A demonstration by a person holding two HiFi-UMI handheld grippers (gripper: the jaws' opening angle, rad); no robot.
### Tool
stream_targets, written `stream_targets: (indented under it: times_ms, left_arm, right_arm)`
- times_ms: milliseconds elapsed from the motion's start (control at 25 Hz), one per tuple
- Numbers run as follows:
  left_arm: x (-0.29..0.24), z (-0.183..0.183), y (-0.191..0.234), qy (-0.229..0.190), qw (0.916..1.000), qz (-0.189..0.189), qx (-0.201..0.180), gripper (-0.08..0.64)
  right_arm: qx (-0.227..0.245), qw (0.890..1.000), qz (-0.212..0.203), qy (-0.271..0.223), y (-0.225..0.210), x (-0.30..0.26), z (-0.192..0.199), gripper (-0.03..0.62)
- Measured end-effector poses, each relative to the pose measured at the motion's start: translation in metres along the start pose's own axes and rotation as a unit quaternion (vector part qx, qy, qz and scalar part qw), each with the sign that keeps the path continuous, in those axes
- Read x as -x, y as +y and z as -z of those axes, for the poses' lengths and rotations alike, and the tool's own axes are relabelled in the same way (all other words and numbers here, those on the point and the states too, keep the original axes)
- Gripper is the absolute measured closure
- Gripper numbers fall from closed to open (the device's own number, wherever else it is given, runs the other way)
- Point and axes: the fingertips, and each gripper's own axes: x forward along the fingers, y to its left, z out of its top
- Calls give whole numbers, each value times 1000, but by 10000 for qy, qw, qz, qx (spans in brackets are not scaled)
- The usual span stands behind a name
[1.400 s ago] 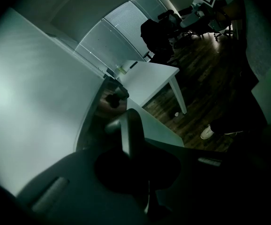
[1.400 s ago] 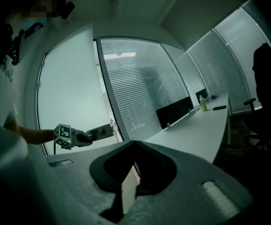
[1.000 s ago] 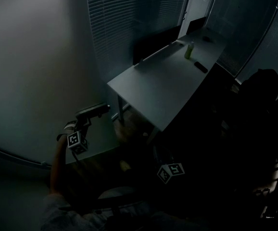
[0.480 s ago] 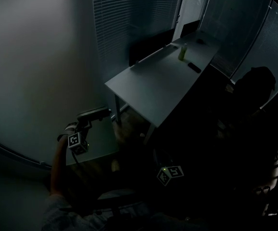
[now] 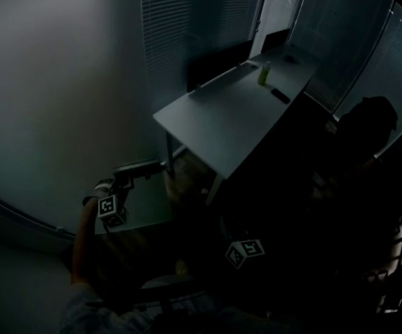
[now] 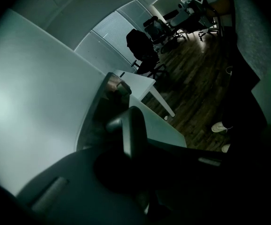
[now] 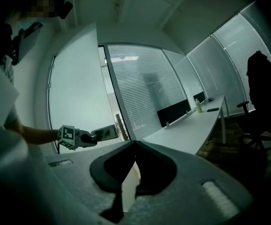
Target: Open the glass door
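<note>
The frosted glass door [image 5: 48, 103] fills the left of this dim office, its edge running down to where the person's arm reaches out. The left gripper [image 5: 142, 168] is there, jaws closed tight on the handle [image 6: 131, 128], a dark lever standing just off the door's edge. Past the door hang blinds [image 5: 194, 26]. Lower down, nearer the person, the right gripper [image 7: 135, 144] hangs well apart from the door, its jaw tips together with nothing between them. A long pale desk [image 5: 236, 110] runs off to the right with a green bottle [image 5: 263, 74] upright on it (the far end), and a dark chair [image 5: 368, 127] stands beside the desk.
</note>
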Motion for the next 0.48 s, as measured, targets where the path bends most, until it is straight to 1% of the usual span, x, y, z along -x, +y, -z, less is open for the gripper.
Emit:
stream_targets:
  times_ms: [200,480]
  left_arm:
    - [8,-4,-11,-64,9999,18,-78,552]
    - [26,-10,-29,-196,9996,24,-200,552]
  right_arm:
    - [37,9999,-79,68,10,2,3,591]
    - [97,9999,-52,-2,24,18,13,591]
